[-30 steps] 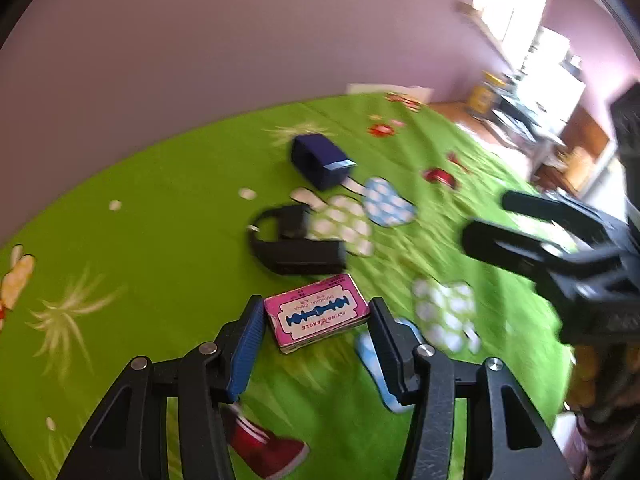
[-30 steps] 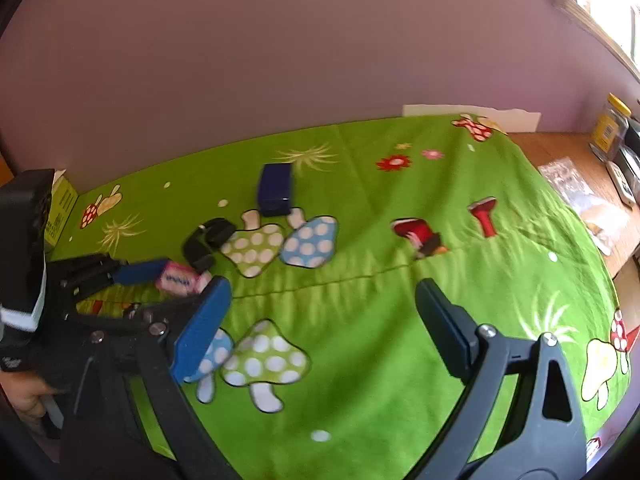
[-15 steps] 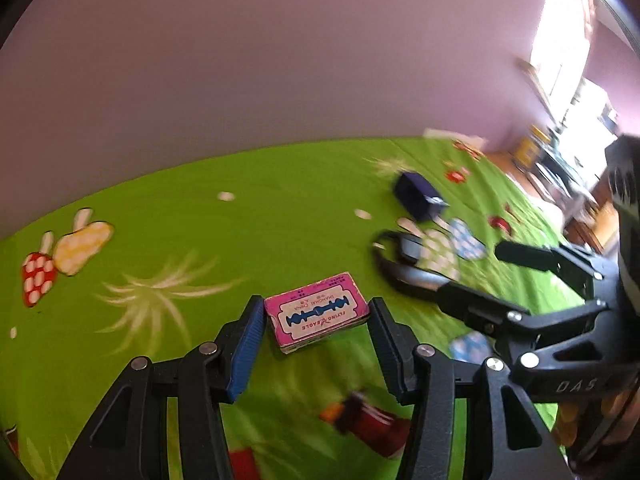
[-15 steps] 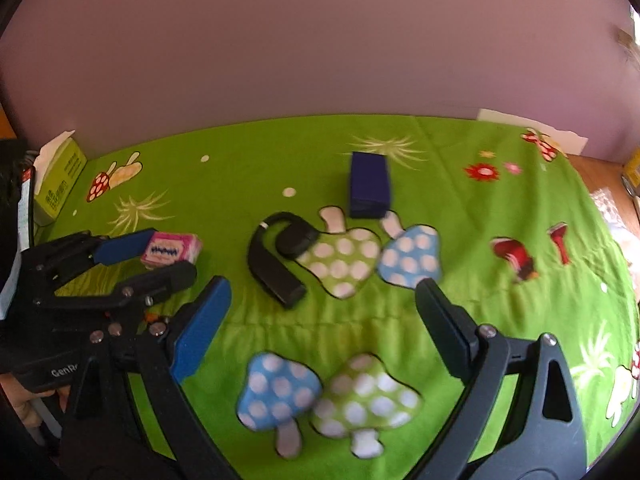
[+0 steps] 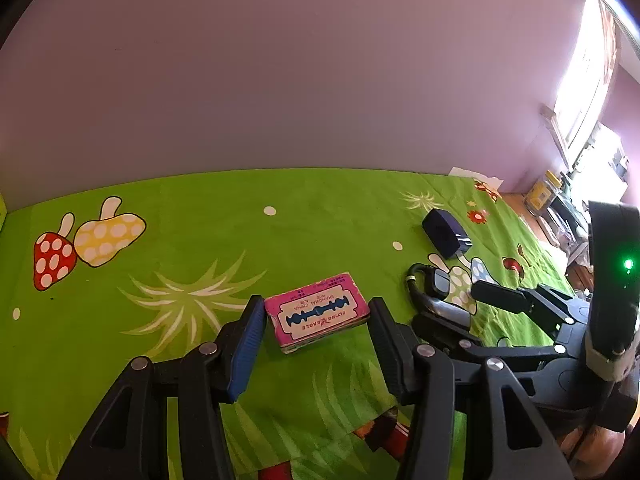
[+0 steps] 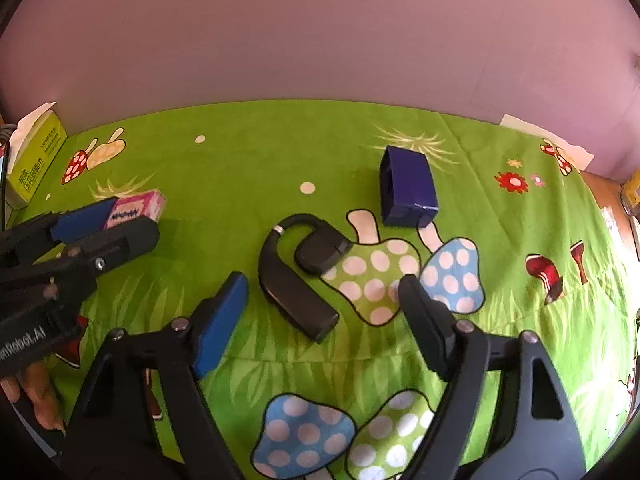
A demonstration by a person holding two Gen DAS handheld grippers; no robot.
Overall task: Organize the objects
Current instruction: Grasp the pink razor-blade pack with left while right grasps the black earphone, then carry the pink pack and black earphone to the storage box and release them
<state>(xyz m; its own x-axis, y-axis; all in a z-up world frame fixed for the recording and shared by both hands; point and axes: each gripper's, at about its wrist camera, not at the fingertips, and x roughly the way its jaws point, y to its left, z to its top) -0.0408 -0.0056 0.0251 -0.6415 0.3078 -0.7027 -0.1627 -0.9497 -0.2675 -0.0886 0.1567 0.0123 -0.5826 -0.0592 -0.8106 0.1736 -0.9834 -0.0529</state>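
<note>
My left gripper (image 5: 316, 332) is shut on a pink razor-blade box (image 5: 318, 316) and holds it over the green mushroom-print cloth (image 5: 200, 240). The box also shows in the right wrist view (image 6: 134, 208), between the left gripper's fingers (image 6: 86, 218). My right gripper (image 6: 320, 312) is open, its fingers on either side of a black hooked device (image 6: 298, 276) lying on the cloth. A dark blue box (image 6: 408, 186) lies beyond the device. Both show in the left wrist view: the device (image 5: 436, 284) and the blue box (image 5: 442, 232).
A yellow-green tissue box (image 6: 34, 156) stands at the cloth's far left by the purple wall. A white paper (image 6: 548, 136) lies at the far right edge. A wooden surface with small items (image 5: 548, 204) lies past the cloth on the right.
My left gripper has carried the pink box leftward, away from the black device. My right gripper has moved left and closer, so its open fingers now flank the black device.
</note>
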